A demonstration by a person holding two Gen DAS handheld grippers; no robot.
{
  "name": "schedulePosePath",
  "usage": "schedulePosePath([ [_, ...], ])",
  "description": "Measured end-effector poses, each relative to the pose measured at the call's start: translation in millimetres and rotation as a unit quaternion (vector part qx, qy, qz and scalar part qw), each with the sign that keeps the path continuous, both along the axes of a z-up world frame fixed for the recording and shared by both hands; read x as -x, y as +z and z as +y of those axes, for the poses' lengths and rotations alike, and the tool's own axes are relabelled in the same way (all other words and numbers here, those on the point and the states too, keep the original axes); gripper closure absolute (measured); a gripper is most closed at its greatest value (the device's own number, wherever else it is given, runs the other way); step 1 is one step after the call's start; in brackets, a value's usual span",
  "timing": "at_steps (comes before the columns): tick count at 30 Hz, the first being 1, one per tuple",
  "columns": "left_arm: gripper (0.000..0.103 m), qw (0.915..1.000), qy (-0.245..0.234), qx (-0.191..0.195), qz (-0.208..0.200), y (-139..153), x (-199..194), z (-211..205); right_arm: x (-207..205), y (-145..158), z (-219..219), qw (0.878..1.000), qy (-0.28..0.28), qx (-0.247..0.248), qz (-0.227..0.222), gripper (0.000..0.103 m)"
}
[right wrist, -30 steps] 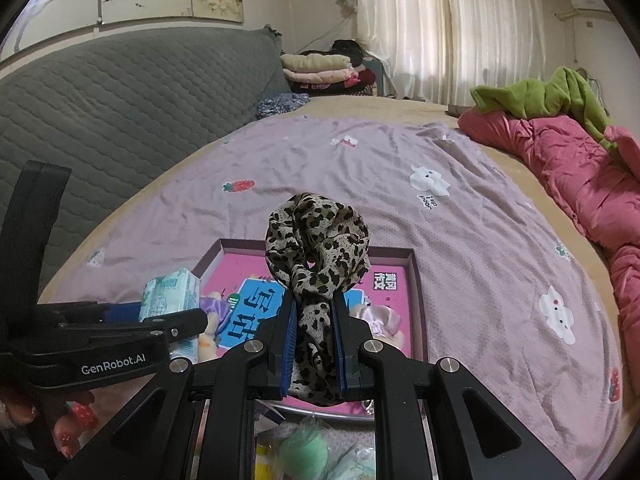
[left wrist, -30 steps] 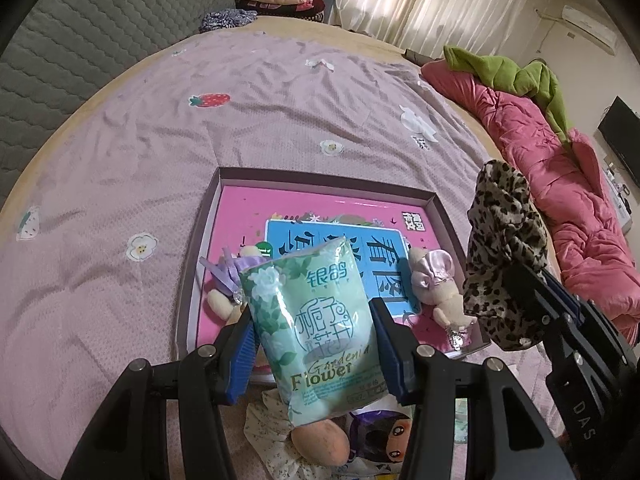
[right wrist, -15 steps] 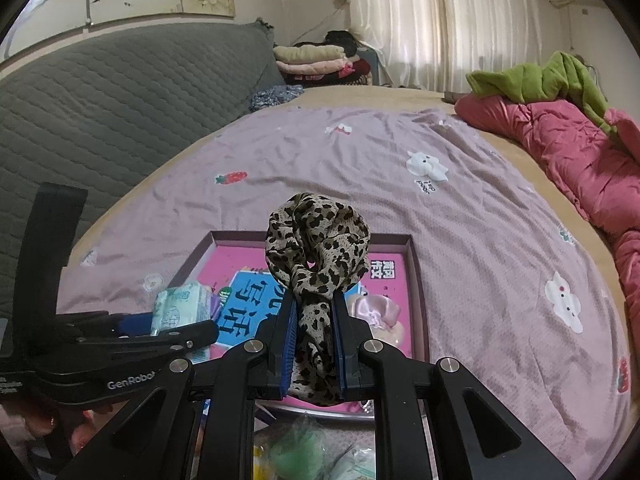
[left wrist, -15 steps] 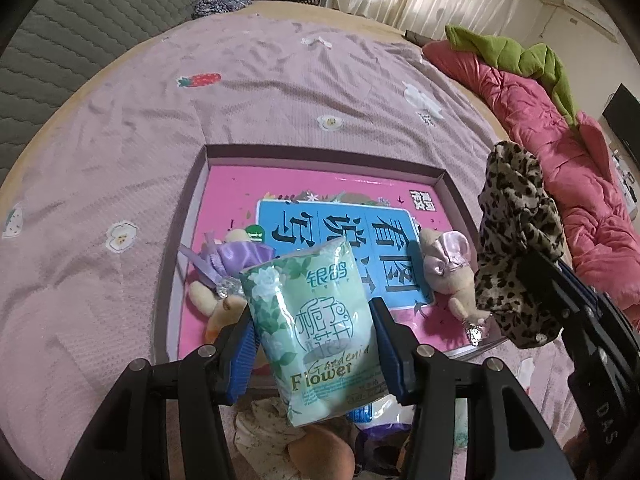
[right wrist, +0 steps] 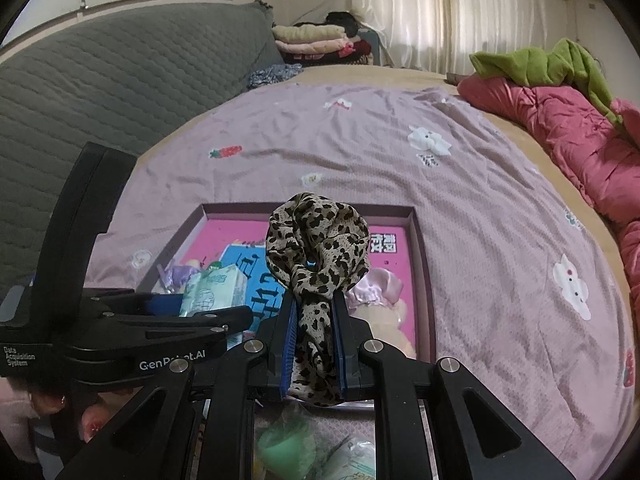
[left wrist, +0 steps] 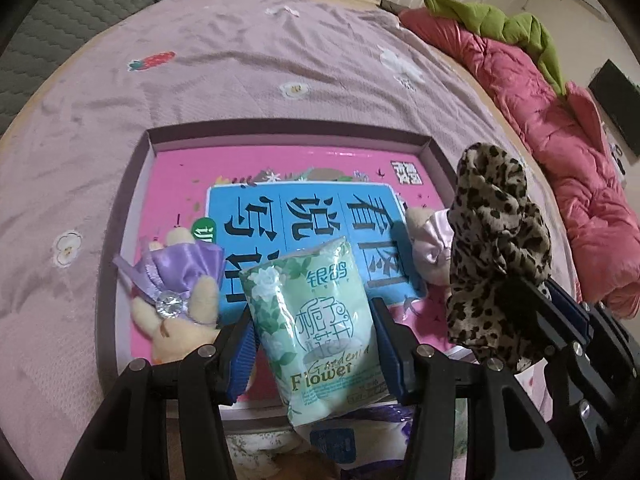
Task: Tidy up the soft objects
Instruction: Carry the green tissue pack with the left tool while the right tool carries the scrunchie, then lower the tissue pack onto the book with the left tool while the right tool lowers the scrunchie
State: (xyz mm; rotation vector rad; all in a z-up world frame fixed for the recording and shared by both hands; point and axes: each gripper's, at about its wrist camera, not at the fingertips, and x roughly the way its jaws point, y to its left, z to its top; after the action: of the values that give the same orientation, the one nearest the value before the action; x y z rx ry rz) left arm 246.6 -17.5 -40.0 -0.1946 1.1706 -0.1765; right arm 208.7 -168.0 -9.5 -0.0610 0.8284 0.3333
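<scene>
My left gripper (left wrist: 314,320) is shut on a pale green tissue pack (left wrist: 316,320) printed "Flower", held just above the near edge of a shallow pink-floored box lid (left wrist: 288,136). In that lid lie a plush bear in a purple satin dress (left wrist: 180,284) at the left and a plush toy in a pink bonnet (left wrist: 430,246) at the right. My right gripper (right wrist: 314,312) is shut on a leopard-print scrunchie (right wrist: 316,240), hanging over the lid's near right part (right wrist: 416,248); the same scrunchie (left wrist: 492,248) shows in the left wrist view.
The lid rests on a lilac bedsheet (left wrist: 240,64). A pink quilt (right wrist: 580,140) with a green garment (right wrist: 540,64) lies at the right, a grey padded headboard (right wrist: 100,80) at the left, folded clothes (right wrist: 316,38) behind. More soft items sit in a container (right wrist: 304,448) below the grippers.
Both grippers have sunk toward the lid, which now looms larger. The tissue pack and the scrunchie stay clamped as before.
</scene>
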Motion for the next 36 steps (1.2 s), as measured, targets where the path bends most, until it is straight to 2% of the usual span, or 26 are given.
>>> schedulePosePath([
  [7, 0.050, 0.9998, -0.014, -0.006, 0.013, -9.5, -3.3, 1.9, -5.8, -11.9, 9.5, 1.000, 0.013, 0.007, 0.015, 0.086],
  [19, 0.050, 0.9995, -0.009, -0.013, 0.026, -17.8, -2.5, 15.9, -12.6, -32.5, 29.3, 0.998, 0.041, 0.020, 0.043, 0.086],
  [36, 0.050, 0.9994, -0.003, -0.022, 0.028, -21.7, 0.5, 19.6, -16.8, -54.0, 36.5, 0.997, 0.033, 0.035, 0.067, 0.086],
])
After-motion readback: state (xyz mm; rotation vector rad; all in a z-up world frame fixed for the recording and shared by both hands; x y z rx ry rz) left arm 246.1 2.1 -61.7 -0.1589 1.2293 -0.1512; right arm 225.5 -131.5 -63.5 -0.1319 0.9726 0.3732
